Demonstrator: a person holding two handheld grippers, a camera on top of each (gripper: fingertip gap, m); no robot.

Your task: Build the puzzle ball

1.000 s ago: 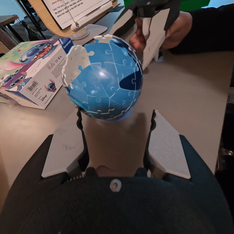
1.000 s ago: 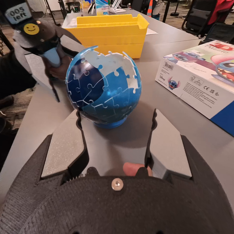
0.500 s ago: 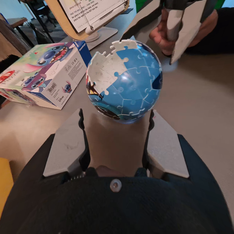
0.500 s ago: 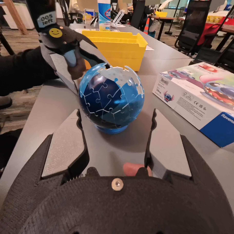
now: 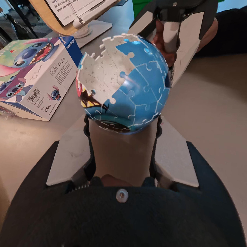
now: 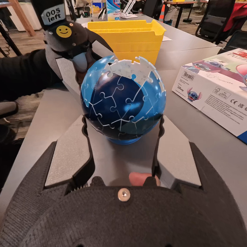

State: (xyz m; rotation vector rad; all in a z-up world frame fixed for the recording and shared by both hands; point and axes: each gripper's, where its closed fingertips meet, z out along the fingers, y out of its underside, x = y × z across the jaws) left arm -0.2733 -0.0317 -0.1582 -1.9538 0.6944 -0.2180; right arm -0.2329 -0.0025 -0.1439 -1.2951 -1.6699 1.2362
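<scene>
The partly built blue puzzle ball (image 5: 140, 86) stands on a small blue stand (image 6: 123, 140) on the grey table (image 5: 207, 120). A jagged gap near its top shows the white inside (image 5: 106, 74). My left gripper (image 5: 122, 120) is open, its tips flanking the ball's lower part. My right gripper (image 6: 122, 120) is open too and flanks the ball (image 6: 120, 104) from the opposite side. Each shows beyond the ball in the other's view: a right finger (image 5: 187, 44) and a left finger (image 6: 64, 70). I cannot tell whether any fingertip touches the ball.
The puzzle's printed box (image 5: 36, 82) lies beside the ball; it also shows in the right wrist view (image 6: 213, 86). A yellow bin (image 6: 127, 38) stands behind the ball. A wooden stand with an instruction sheet (image 5: 74, 14) is at the back. The table edge (image 6: 34, 111) is near.
Both grippers have closed in on the ball, which now fills the space at their tips. The left view has swung round to face the ball's open gap. Jaw widths are unchanged.
</scene>
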